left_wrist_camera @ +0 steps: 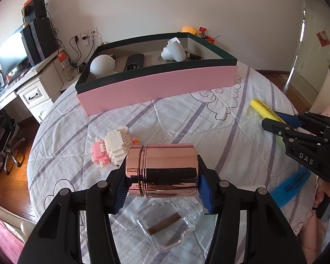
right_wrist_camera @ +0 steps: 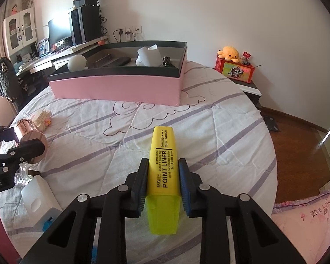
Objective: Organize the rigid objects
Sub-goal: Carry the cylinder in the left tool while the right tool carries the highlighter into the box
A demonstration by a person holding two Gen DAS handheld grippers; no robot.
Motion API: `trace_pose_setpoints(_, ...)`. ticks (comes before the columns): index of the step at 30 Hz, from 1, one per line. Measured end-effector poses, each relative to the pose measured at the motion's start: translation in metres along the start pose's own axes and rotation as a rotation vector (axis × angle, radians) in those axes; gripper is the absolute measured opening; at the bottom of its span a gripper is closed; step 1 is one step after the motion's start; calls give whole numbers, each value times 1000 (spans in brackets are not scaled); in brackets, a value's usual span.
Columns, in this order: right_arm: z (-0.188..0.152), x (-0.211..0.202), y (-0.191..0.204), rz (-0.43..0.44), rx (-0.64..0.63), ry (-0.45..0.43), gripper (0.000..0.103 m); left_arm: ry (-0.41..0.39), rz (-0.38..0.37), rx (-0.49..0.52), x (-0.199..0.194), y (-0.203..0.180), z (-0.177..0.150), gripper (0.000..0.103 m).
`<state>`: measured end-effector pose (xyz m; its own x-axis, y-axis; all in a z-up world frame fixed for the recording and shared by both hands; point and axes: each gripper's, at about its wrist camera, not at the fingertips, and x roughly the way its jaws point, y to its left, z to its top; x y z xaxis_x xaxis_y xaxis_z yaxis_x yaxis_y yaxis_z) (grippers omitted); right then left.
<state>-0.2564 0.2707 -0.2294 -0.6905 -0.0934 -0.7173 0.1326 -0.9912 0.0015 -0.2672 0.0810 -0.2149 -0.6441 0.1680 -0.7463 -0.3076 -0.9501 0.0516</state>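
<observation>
Pickup step, both hands loaded. My left claw (left_wrist_camera: 162,173) pinching rose-gold metal jar (left_wrist_camera: 162,171) by its ends, jar sideways, lifted above glass bottle (left_wrist_camera: 165,226) lying on bed quilt (right_wrist_camera: 209,132). My right claw (right_wrist_camera: 164,182) pressed onto yellow highlighter (right_wrist_camera: 164,167), body between pads, cap toward me; lifted or resting, cannot tell. Pink box (right_wrist_camera: 114,90) sits farther back on quilt, several items already inside. Next, I judge: carry both over box rim, lower, release. Brick figure (left_wrist_camera: 112,149) and blue highlighter (left_wrist_camera: 290,187) remain out.
</observation>
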Motion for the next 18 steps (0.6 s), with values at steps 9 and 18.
trace_pose_setpoints(9, 16, -25, 10, 44, -6, -48, 27, -42, -17, -23, -17, 10, 4, 55)
trace_pose_setpoints(18, 55, -47, 22, 93, -54, -122, 27, -125, -5, 14, -39, 14, 31, 55)
